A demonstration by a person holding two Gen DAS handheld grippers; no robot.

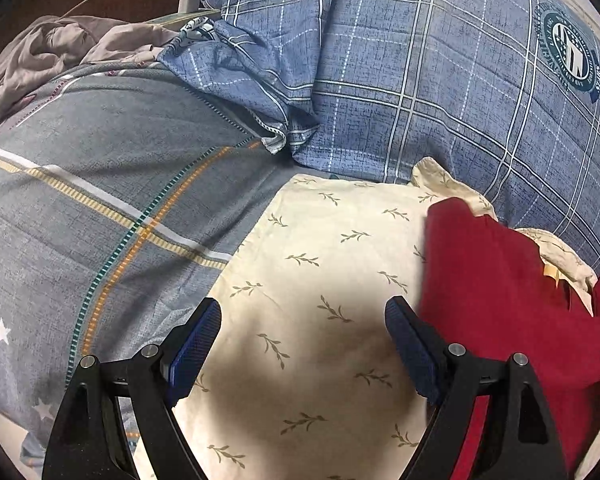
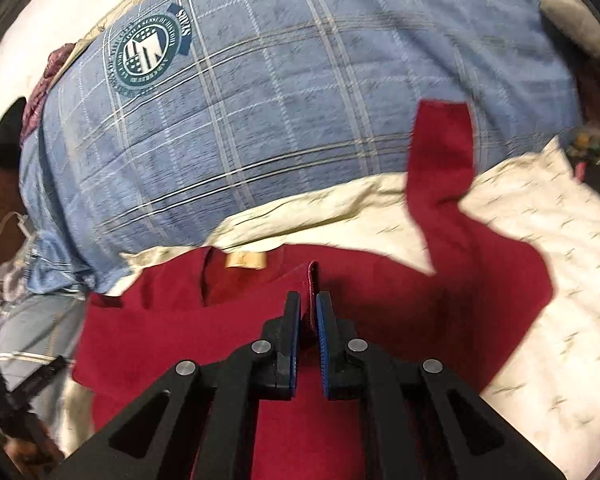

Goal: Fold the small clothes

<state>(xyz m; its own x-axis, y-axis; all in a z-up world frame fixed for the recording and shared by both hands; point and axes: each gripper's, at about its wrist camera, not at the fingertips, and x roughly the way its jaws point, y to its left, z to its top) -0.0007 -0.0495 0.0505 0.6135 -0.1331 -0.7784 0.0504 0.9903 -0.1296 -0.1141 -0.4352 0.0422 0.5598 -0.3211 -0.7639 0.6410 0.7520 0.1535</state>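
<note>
Right claw (image 2: 308, 304) pinching red shirt (image 2: 380, 312) edge on cream leaf-print cloth (image 2: 560, 280); left claw (image 1: 303, 312) spread wide, holding nothing

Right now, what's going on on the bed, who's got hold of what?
The right gripper is shut on a raised fold of the red shirt, near its neckline. The shirt lies on a cream leaf-print cloth. The left gripper is open over that cloth, beside the shirt, holding nothing. A blue plaid pillow sits behind.

Red shirt (image 1: 500, 288) cut off at the right edge — right-wrist view motion-blurred throughout
</note>
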